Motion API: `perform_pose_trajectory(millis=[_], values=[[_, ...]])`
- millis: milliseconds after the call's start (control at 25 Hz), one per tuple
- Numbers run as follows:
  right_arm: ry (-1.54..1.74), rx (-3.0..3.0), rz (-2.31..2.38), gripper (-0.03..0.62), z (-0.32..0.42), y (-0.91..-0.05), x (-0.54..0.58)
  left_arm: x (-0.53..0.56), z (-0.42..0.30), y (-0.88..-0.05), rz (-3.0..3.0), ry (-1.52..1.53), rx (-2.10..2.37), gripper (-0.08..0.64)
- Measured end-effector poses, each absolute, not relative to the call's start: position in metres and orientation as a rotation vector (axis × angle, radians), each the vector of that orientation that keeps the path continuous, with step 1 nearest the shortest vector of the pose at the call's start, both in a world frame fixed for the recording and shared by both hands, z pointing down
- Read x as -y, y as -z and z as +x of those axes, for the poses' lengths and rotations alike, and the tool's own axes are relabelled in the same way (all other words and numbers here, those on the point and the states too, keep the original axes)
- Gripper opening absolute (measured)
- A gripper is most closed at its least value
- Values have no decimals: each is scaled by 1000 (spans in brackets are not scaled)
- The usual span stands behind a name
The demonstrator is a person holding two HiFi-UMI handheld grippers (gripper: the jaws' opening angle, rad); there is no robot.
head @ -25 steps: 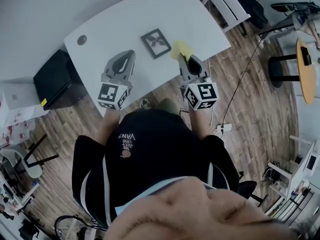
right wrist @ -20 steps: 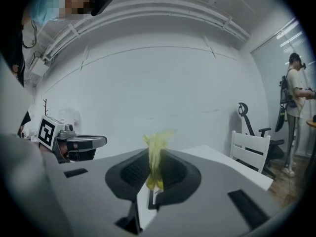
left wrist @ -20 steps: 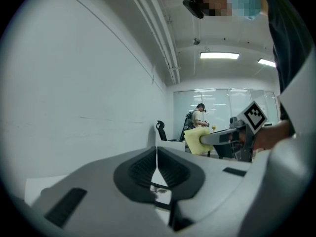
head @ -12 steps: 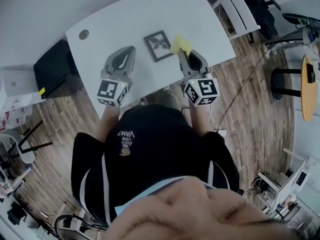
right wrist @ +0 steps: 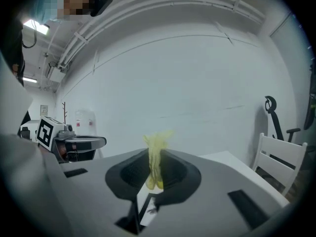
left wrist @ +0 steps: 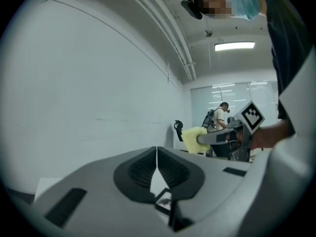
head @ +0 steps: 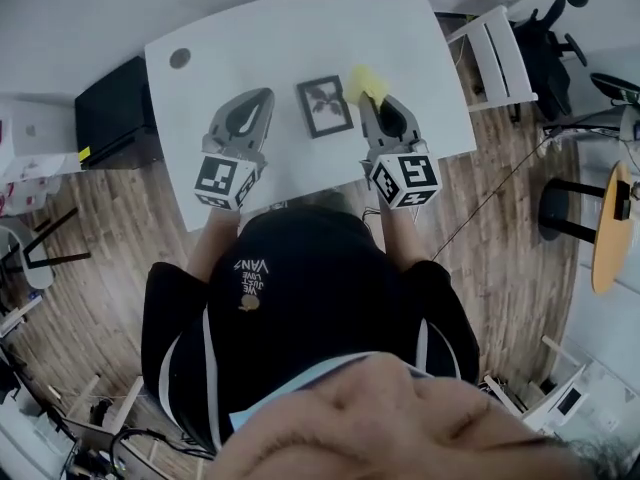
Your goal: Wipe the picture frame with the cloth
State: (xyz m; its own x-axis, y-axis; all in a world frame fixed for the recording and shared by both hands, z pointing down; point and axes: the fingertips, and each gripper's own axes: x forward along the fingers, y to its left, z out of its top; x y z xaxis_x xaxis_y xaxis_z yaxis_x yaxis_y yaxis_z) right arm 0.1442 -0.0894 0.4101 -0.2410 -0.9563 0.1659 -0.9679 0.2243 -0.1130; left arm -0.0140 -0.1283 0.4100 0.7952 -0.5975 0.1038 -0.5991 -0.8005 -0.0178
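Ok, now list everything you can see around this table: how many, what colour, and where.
table: one, white, middle of the head view
picture frame: one, dark, flat on the table between the two tongs
cloth: one, yellow, by the frame's far right corner
cable port: one, grey, table's far left corner
cabinet: one, black, on the floor left of the table
chair: one, white, right of the table
round table: one, orange, far right
floor: brown wood planks
left tongs: grey, shut, empty, left of the frame
right tongs: grey, shut on the cloth
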Motion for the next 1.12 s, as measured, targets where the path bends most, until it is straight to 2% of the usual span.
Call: perform_pose_trajectory(millis=[1120], values=[[-322, 2534, 1585, 44, 129, -437, 166, 165, -21, -420, 2831, -159, 1245, 17]])
